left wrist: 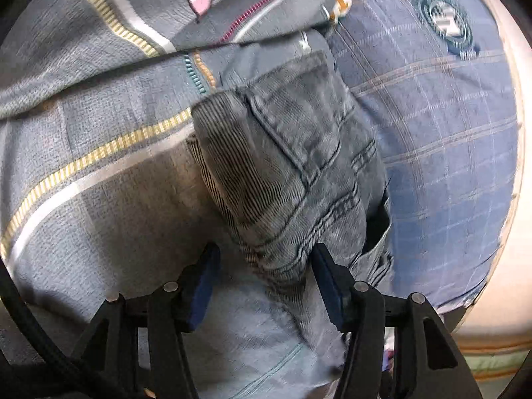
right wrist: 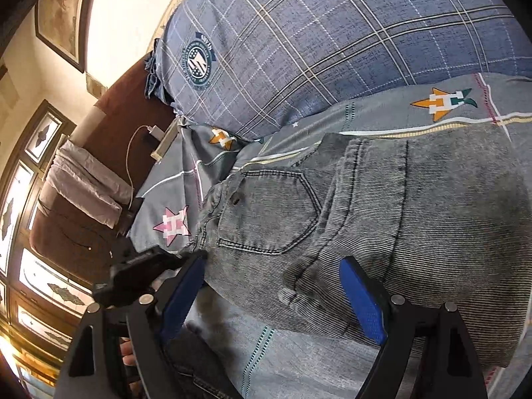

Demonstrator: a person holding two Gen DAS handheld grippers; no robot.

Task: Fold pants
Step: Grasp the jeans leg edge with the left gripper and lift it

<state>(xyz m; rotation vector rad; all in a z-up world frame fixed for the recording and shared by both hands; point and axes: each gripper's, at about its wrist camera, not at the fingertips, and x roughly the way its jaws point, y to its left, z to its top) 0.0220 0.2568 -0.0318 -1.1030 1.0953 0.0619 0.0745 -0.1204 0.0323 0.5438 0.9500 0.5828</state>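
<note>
Grey washed denim pants [right wrist: 382,219] lie folded on a grey patterned bedsheet [right wrist: 299,359], back pocket [right wrist: 269,212] facing up. In the left wrist view the pants [left wrist: 292,173] form a bunched stack in front of my left gripper [left wrist: 266,266]. Its jaws stand open around the waistband end of the denim without pinching it. My right gripper [right wrist: 276,286] is open too, its blue pads [right wrist: 362,302] on either side of the pants' near edge, just above the cloth.
A blue plaid pillow [right wrist: 332,40] lies beyond the pants; it also shows in the left wrist view [left wrist: 432,116]. A brown bedside surface [right wrist: 109,139] with a charger, cable and folded pale cloth [right wrist: 83,186] stands to the left, by windows. The other gripper's black body [right wrist: 139,269] shows at the left.
</note>
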